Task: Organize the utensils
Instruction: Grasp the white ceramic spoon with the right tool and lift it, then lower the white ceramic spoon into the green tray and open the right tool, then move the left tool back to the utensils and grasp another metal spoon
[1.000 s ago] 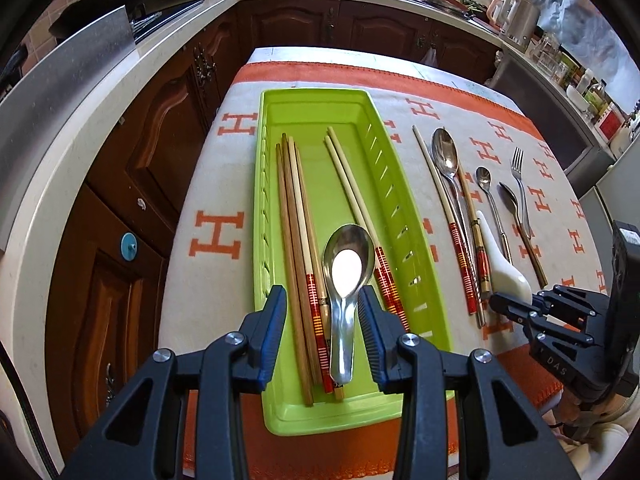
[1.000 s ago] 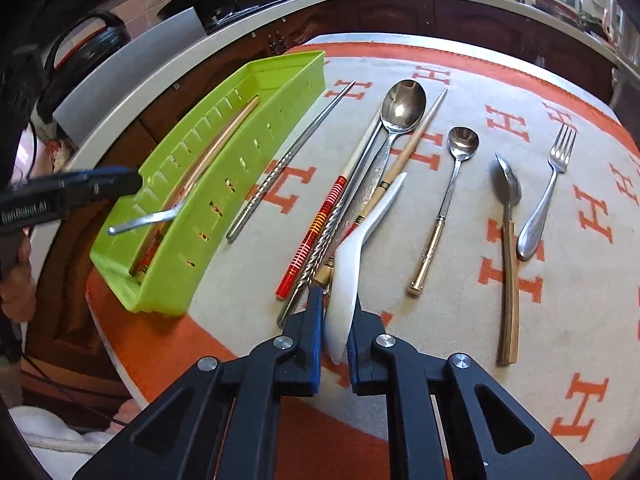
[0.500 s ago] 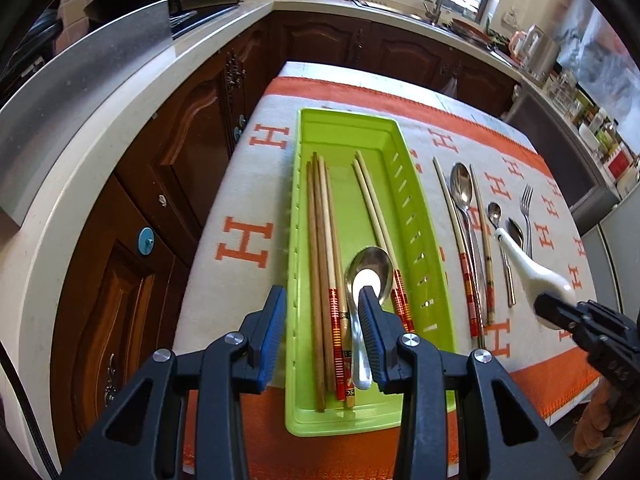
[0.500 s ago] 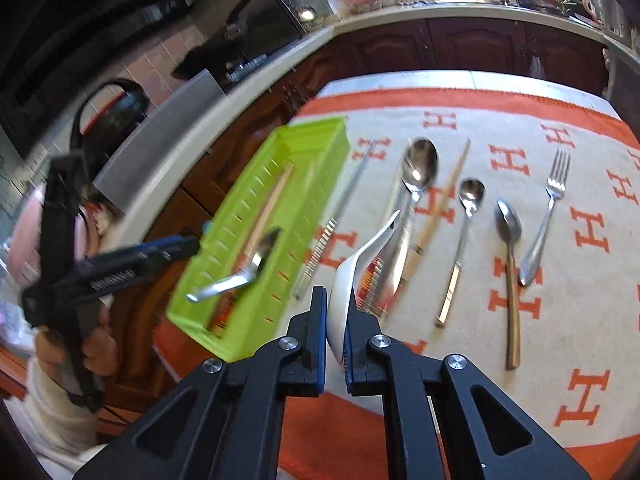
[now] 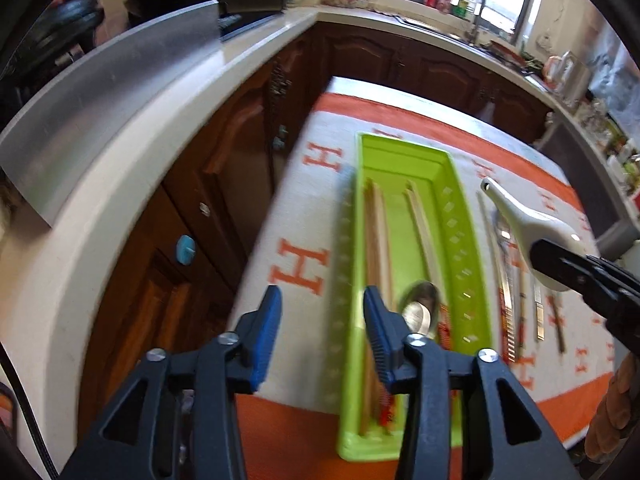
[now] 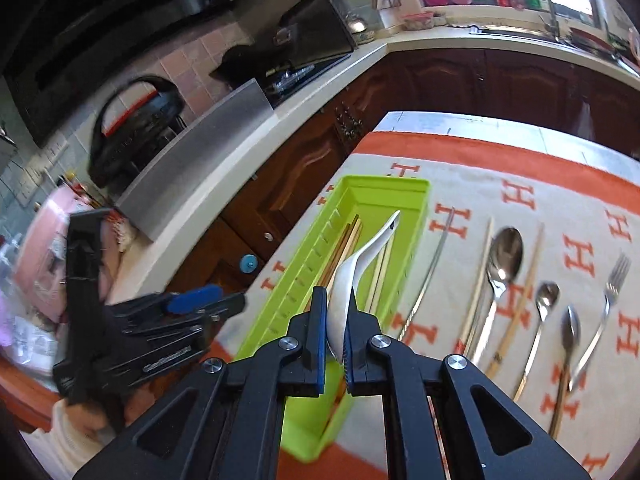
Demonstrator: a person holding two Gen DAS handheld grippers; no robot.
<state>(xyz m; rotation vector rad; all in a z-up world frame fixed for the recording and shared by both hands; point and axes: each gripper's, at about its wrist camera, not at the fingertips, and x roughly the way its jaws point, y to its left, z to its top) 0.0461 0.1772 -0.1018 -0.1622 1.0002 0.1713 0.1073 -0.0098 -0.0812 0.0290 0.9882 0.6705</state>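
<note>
A green slotted tray [image 5: 402, 184] [image 6: 404, 200] lies on the table and holds several chopsticks [image 5: 376, 240] and a metal spoon [image 5: 420, 312]. My right gripper [image 6: 334, 328] is shut on a white ceramic spoon [image 6: 352, 268] and holds it in the air above the tray, handle pointing away. The same spoon [image 5: 520, 220] shows in the left wrist view, at the tray's right. My left gripper [image 5: 322, 332] is open and empty, over the tray's near left edge.
To the right of the tray on the orange-and-white H-patterned cloth [image 6: 560, 184] lie chopsticks [image 6: 524, 280], metal spoons [image 6: 506, 252], a wooden-handled spoon [image 6: 568, 332] and a fork [image 6: 612, 292]. Kitchen counter [image 5: 120, 200] and dark cabinets [image 5: 224, 184] run along the left.
My right gripper has lifted the white spoon off the cloth and carried it left over the tray. My left gripper has drawn back and left from the metal spoon in the tray.
</note>
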